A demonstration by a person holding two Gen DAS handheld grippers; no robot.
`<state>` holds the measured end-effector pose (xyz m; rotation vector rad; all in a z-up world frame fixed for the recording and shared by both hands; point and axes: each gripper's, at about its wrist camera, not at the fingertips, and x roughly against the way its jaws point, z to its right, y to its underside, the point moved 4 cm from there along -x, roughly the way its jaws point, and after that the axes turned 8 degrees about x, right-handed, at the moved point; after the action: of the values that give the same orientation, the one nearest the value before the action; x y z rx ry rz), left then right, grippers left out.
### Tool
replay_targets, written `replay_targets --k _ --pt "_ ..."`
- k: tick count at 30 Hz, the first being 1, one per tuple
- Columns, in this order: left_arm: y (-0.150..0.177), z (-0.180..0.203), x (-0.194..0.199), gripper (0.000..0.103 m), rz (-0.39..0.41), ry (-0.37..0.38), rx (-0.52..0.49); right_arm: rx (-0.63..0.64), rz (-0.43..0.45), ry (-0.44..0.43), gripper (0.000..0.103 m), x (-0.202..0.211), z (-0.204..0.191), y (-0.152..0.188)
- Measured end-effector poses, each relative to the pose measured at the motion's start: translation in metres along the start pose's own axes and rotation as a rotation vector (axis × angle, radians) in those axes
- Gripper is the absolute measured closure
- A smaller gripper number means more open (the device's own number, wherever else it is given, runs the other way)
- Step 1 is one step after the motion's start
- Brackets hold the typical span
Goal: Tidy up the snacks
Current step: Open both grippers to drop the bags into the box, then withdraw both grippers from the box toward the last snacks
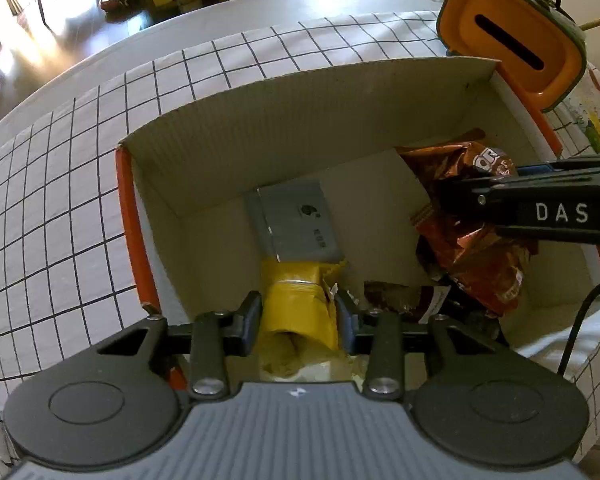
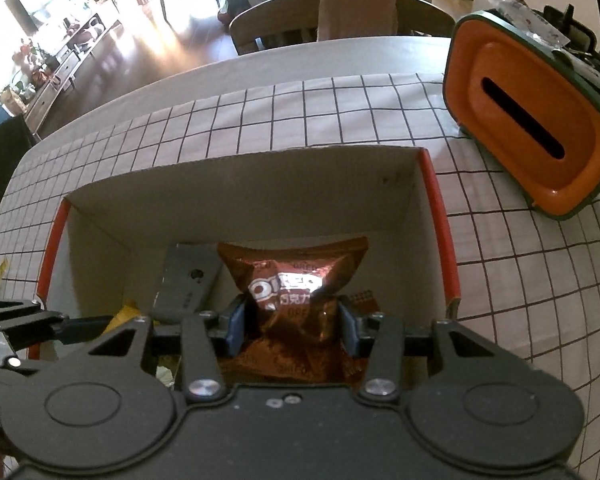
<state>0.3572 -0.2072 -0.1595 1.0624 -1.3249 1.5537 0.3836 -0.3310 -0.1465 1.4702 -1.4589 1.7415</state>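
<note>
A white cardboard box with orange edges (image 1: 300, 120) (image 2: 240, 184) stands on the checked tablecloth. My left gripper (image 1: 299, 312) is shut on a yellow snack packet (image 1: 296, 300) and holds it inside the box. My right gripper (image 2: 292, 320) is shut on a brown Oreo snack bag (image 2: 296, 280) inside the box; the bag also shows in the left wrist view (image 1: 472, 220), at the box's right side. A grey flat packet (image 1: 296, 220) (image 2: 188, 280) lies on the box floor. The right gripper's body crosses the left wrist view at the right.
An orange tissue box with a dark green rim (image 1: 512, 44) (image 2: 532, 120) lies tilted beyond the box's far right corner. A dark brown packet (image 1: 404, 300) lies in the box beside the yellow one. A chair (image 2: 340, 12) stands past the table's far edge.
</note>
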Motion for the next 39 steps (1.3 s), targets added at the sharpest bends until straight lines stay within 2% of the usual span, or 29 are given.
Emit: replay_targets --k 8,12,15,19,25,29,33,37,39 --pt "0.002 -0.002 0.005 0.061 0.029 0.015 0.006 0.004 -0.001 -0.024 0.056 0.002 -0.003 0.003" --pt "0.004 -0.007 0.014 0.053 0.048 0.043 0.033 0.01 0.008 -0.029 0.054 0.008 -0.007 0.006" --pt "0.007 -0.009 0.022 0.052 0.069 0.057 0.035 0.007 0.016 -0.028 0.05 0.014 -0.01 0.008" --pt "0.011 -0.011 0.036 0.044 0.107 0.073 0.036 -0.001 0.031 -0.028 0.042 0.024 -0.013 0.013" --pt "0.021 -0.017 0.062 0.039 0.171 0.106 0.021 -0.007 0.058 -0.039 0.04 0.042 -0.02 0.02" --pt "0.029 -0.025 0.079 0.038 0.209 0.118 0.009 -0.01 0.083 -0.049 0.032 0.057 -0.028 0.024" --pt "0.039 -0.036 0.095 0.034 0.23 0.147 0.0 -0.001 0.116 -0.057 0.031 0.072 -0.039 0.026" --pt "0.049 -0.05 0.112 0.033 0.264 0.163 0.0 -0.001 0.164 -0.059 0.021 0.087 -0.053 0.029" --pt "0.053 -0.057 0.121 0.032 0.285 0.165 -0.002 0.004 0.183 -0.07 0.021 0.093 -0.062 0.03"
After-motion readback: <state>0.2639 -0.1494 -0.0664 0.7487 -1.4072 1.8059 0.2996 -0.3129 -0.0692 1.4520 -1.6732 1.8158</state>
